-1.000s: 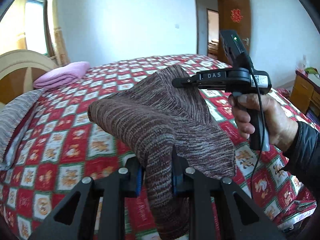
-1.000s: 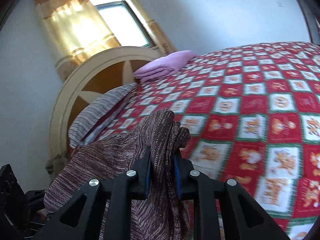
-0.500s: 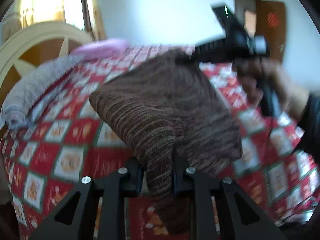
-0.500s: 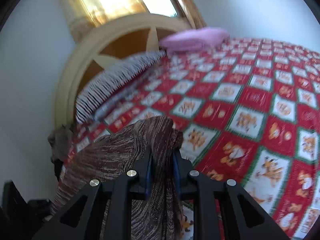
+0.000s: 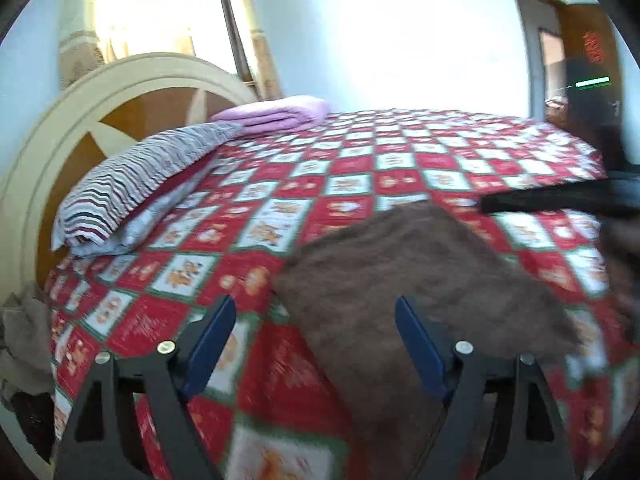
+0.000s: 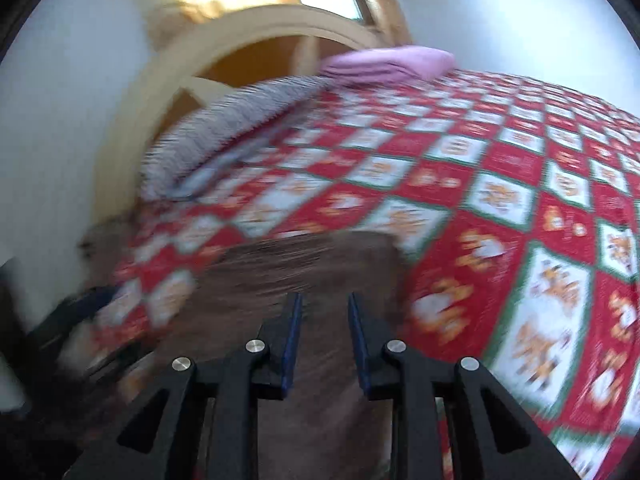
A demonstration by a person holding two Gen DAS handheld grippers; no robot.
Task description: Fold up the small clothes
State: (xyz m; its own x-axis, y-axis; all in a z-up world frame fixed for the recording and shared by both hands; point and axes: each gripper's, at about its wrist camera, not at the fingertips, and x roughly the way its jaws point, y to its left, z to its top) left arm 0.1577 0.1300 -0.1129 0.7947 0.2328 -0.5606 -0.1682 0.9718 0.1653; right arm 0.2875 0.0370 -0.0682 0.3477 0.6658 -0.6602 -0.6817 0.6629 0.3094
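A brown knit garment (image 5: 420, 280) lies spread on the red checked bedspread (image 5: 360, 168). My left gripper (image 5: 316, 344) hangs just above its near end, jaws opening and wide apart. The cloth runs down between the fingers, but neither pad touches it. In the right wrist view the same garment (image 6: 300, 272) is blurred under my right gripper (image 6: 324, 336). Its jaws are opening, a narrow gap shows between the pads, and cloth is seen through the gap with no pinch. The right gripper (image 5: 560, 196) also shows as a dark blurred bar at the right edge.
A striped pillow (image 5: 140, 184) and a folded pink blanket (image 5: 276, 114) lie by the cream and wood headboard (image 5: 80, 120). A grey-brown cloth (image 5: 20, 340) hangs off the bed's left side. A wooden door (image 5: 580, 60) stands at the far right.
Both grippers came down toward the bed and let go of the garment, which now lies on the bedspread. The left jaws spread wide and the right jaws parted a little.
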